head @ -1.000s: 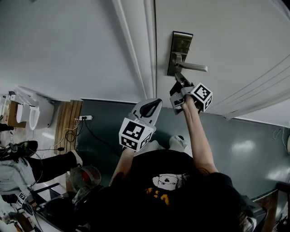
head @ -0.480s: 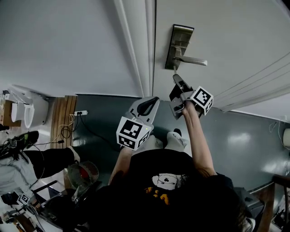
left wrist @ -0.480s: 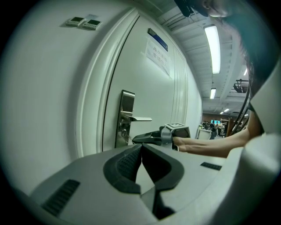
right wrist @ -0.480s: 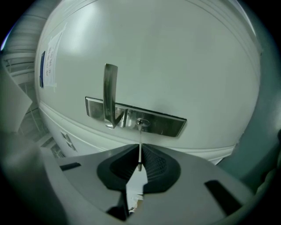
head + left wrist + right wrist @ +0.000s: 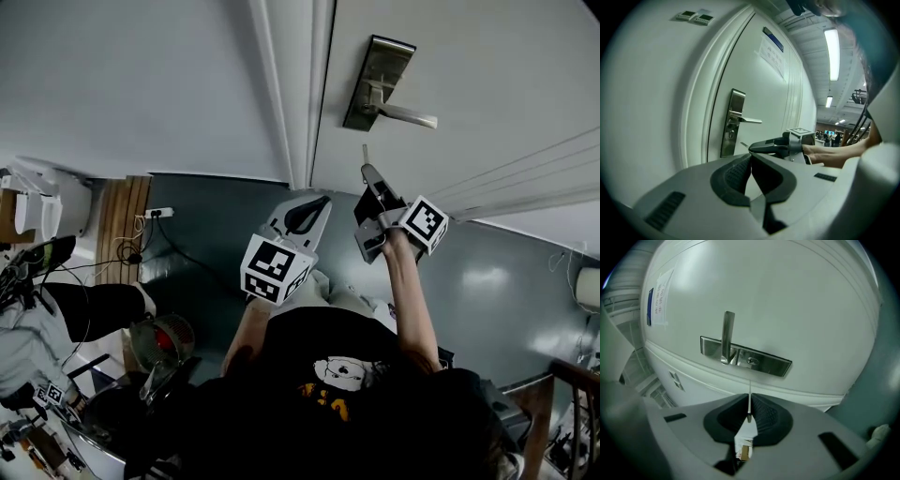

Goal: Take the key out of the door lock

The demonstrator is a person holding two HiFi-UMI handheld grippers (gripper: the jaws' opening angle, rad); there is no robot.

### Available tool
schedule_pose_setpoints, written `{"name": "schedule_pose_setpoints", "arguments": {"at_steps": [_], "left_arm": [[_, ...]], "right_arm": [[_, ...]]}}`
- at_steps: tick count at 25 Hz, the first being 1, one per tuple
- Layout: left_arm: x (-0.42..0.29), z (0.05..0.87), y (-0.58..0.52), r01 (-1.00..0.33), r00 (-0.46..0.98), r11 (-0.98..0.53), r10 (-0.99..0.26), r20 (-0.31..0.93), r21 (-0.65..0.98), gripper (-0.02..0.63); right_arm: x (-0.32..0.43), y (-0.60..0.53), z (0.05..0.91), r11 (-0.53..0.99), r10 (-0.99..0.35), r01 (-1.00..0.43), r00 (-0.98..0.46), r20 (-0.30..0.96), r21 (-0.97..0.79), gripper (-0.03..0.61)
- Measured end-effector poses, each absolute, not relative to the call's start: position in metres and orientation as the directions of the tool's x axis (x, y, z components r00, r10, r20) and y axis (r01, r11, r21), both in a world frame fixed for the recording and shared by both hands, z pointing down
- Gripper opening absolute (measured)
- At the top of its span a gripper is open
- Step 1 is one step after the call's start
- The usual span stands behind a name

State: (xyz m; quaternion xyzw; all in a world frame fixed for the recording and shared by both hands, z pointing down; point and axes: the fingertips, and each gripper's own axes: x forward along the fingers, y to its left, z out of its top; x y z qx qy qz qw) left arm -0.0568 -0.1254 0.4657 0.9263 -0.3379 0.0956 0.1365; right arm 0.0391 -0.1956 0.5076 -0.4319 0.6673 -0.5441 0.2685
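A steel lock plate with a lever handle is set in the white door. My right gripper hangs just below the plate, shut on the key. The thin blade of the key sticks out of the closed jaws and points at the keyhole, with a gap between them. My left gripper is lower and to the left, shut on nothing. From the left gripper view, the lock plate and the right gripper both show.
The white door frame runs beside the lock, with plain wall to its left. A paper notice hangs high on the door. On the dark floor lie a wooden board and cables, with a person's legs at the left.
My right gripper has drawn back from the lock plate with the key, and the blade now stands free of the keyhole. The left gripper has barely moved.
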Motion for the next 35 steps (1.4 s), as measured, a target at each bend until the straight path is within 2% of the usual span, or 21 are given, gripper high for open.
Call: {"name": "schedule_pose_setpoints", "arguments": {"at_steps": [7, 20, 35], "left_arm": [[-0.042, 0.473, -0.118, -0.643, 0.759, -0.74, -0.58, 0.297, 0.197, 0.008], [0.017, 0.463, -0.068, -0.58, 0.799, -0.796, -0.513, 0.314, 0.175, 0.008], [0.009, 0.441, 0.024, -0.623, 0.764, -0.772, -0.565, 0.312, 0.127, 0.008]], "right_arm": [[0.053, -0.159, 0.515, 0.012, -0.862, -0.298, -0.486, 0.141, -0.954, 0.021], [0.098, -0.089, 0.494, 0.06, -0.873, -0.335, -0.474, 0.113, -0.94, 0.021], [0.085, 0.017, 0.463, 0.186, -0.835, -0.389, -0.547, 0.064, -0.902, 0.021]]}}
